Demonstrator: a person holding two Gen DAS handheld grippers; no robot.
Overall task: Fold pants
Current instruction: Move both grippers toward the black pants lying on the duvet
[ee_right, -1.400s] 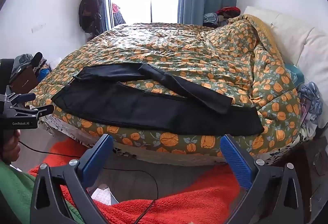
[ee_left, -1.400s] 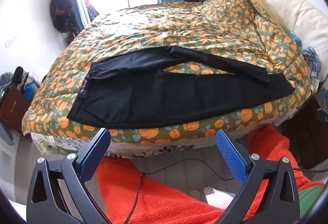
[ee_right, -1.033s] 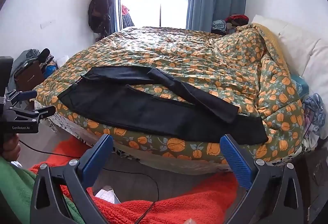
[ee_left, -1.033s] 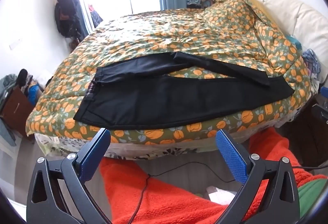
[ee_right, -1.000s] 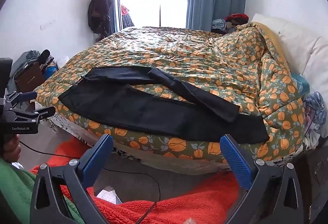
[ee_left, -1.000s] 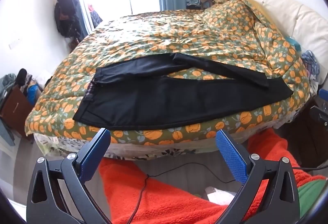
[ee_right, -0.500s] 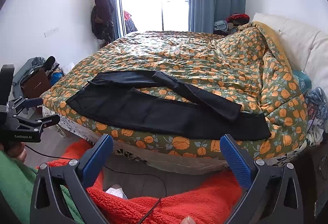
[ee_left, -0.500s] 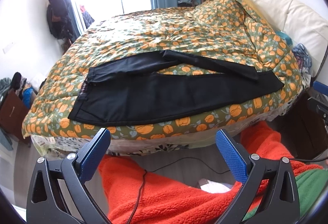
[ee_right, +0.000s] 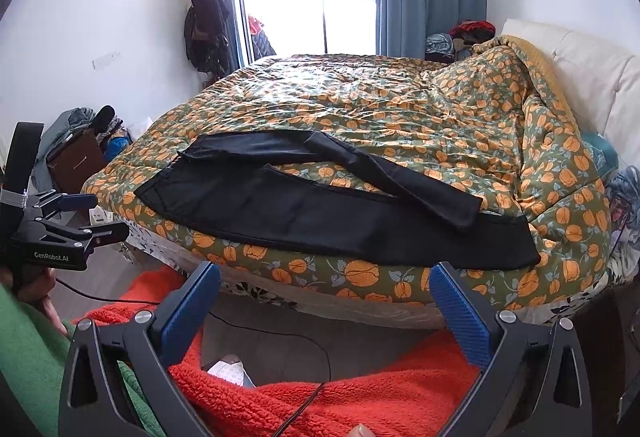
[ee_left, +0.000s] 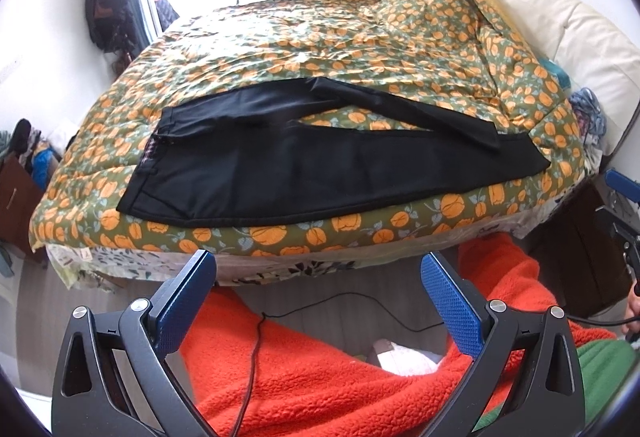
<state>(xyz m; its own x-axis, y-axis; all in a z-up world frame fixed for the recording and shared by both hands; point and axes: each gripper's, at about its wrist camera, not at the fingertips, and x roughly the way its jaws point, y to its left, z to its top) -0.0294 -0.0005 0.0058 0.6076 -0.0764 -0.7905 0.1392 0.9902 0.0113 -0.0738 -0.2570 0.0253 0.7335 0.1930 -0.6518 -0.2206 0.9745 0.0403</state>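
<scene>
So you're at the very start: the long black fabric pants (ee_left: pixel 320 165) lie spread along the near edge of the bed with the green orange-print quilt (ee_left: pixel 304 37), not yet folded. Waistband sits at the left end, cuffs at the right. One leg lies straight along the bed edge; the far leg angles across, its cuff resting on top of the near leg close to the right end.

Your left gripper (ee_left: pixel 318 301) hangs short of the bed, jaws spread wide, holding nothing. Your right gripper (ee_right: pixel 326 307) is the same: jaws released, empty, hovering off the near edge over the orange fleece blanket (ee_right: pixel 328 409) on your lap.

Likely next move: bring both grippers forward to the pants, left to the waistband corner, right to the far leg's cuff, and lay that leg over the near one so the legs stack.

Room check: plenty of flat quilt behind the pants to work on. The right side is tighter, with the quilt bunched up toward the cream padded headboard (ee_right: pixel 592 77). The near leg's hem sits right at the mattress edge, so a pull toward you could drag it off. Thin black cable (ee_left: pixel 256 357) runs over the fleece under your left gripper; mind snagging it.
</scene>
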